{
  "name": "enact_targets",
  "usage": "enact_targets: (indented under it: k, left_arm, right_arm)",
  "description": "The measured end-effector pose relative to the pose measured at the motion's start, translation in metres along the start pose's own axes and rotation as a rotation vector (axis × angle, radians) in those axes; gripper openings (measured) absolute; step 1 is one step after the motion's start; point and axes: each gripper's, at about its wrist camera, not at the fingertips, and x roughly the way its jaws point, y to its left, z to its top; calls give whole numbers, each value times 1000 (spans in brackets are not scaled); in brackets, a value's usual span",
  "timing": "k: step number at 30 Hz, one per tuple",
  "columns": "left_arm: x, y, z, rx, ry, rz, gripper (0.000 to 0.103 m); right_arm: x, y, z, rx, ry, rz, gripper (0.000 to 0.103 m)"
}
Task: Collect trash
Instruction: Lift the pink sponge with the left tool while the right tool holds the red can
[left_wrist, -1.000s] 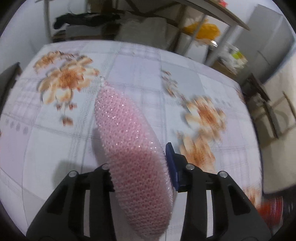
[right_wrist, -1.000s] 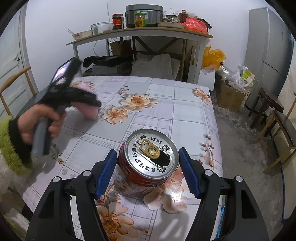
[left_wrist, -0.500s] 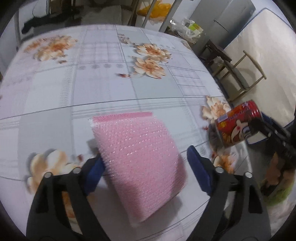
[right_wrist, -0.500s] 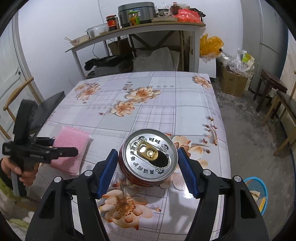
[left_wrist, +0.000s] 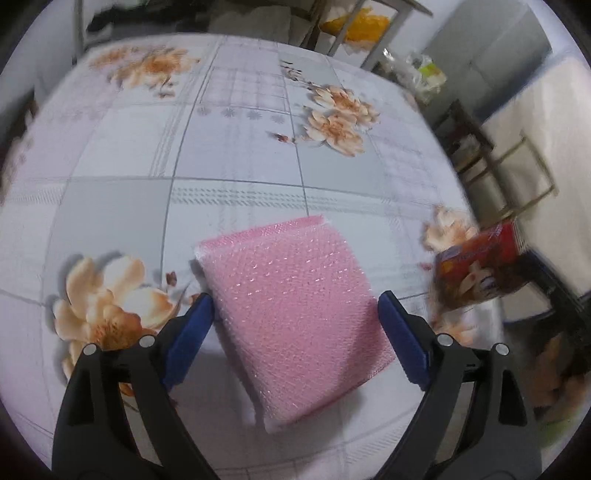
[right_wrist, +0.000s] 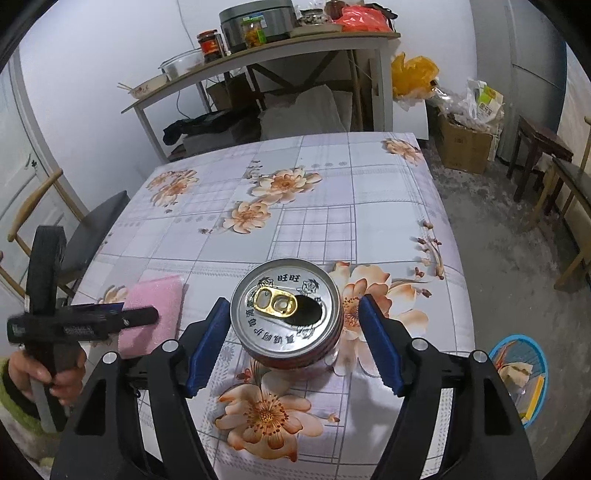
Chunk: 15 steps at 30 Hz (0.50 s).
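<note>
The pink sponge (left_wrist: 295, 314) lies flat on the table (left_wrist: 236, 155), between the left gripper's (left_wrist: 295, 332) just-widened jaws; soft, light, grip its edges. The opened can (right_wrist: 286, 314), thin-walled and dentable, stands between the right gripper's (right_wrist: 291, 343) part-open, just-widening jaws, untouched.

"旺旺" on can lid (right_wrist: 285, 303)

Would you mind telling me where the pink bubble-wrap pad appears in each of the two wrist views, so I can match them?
Left wrist view: the pink bubble-wrap pad lies flat at lower centre, between the open left gripper fingers.
Right wrist view: the pad sits at lower left, partly behind the left gripper.
Shared landmark: the red drink can, on the pad's right in both views.
</note>
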Motion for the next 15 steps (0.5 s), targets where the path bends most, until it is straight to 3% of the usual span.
enact_targets:
  k: [5,15]
  left_arm:
    - [6,-18,-6,118,-2,93,86]
    - [-5,-3,-1,90,-51,131,86]
  right_arm:
    - [2,4,-1,1,12,-8,70]
    - [1,6,-4,6,17,-3,70]
